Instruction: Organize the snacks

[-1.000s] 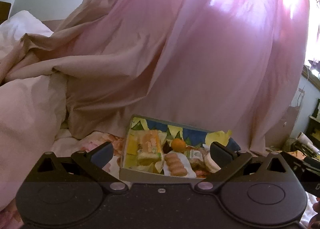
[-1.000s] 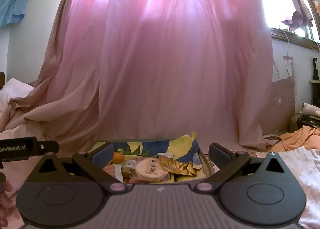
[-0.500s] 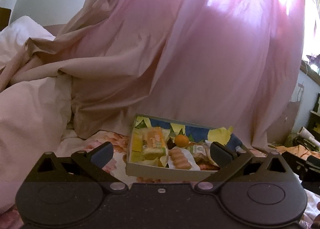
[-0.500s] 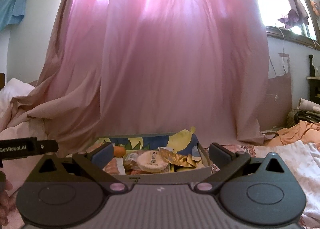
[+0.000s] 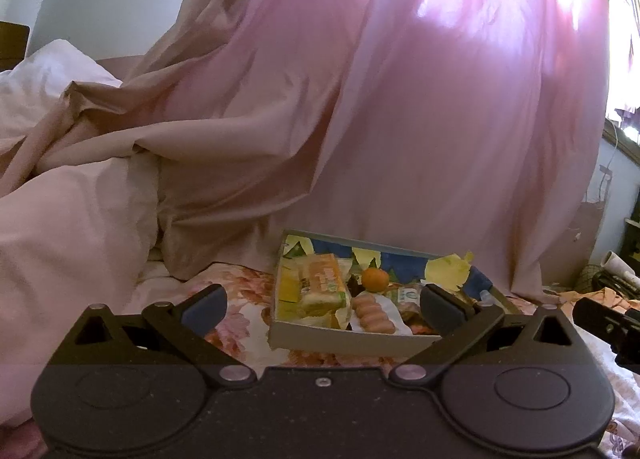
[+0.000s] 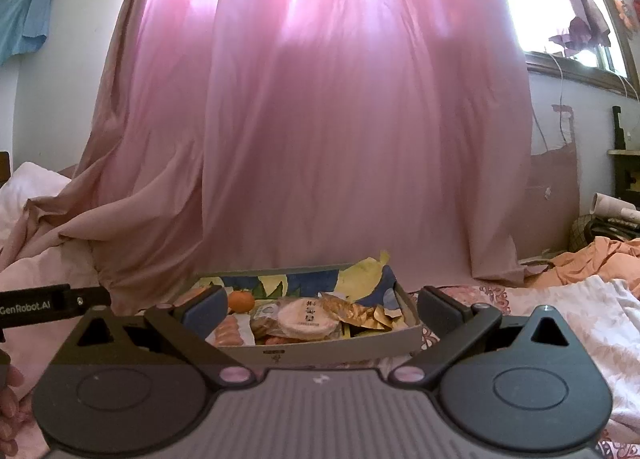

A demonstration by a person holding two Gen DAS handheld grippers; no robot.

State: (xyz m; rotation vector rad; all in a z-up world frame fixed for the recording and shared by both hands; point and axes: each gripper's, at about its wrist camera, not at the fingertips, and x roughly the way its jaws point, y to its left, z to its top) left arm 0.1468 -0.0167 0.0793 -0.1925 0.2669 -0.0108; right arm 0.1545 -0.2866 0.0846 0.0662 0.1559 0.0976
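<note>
A shallow grey cardboard box (image 5: 340, 341) (image 6: 320, 355) full of snacks lies on a floral bedsheet. Inside I see an orange-wrapped cake (image 5: 322, 285), a small orange (image 5: 375, 279) (image 6: 241, 301), a row of pink sausages (image 5: 372, 313), a round white wrapped cake (image 6: 306, 319) and gold wrappers (image 6: 354, 313). My left gripper (image 5: 320, 305) is open, held short of the box's near wall, with nothing between its fingers. My right gripper (image 6: 320, 305) is open too, in front of the box, holding nothing.
A pink curtain (image 6: 340, 119) hangs right behind the box. A rumpled pale duvet (image 5: 68, 227) rises at the left. Orange cloth (image 6: 600, 259) and a white floral sheet (image 6: 560, 311) lie to the right. The other gripper's body (image 6: 44, 305) shows at the left edge.
Both grippers have drawn back from the box, so more of its near wall and the bedsheet in front show. Both stayed open and nothing was picked up.
</note>
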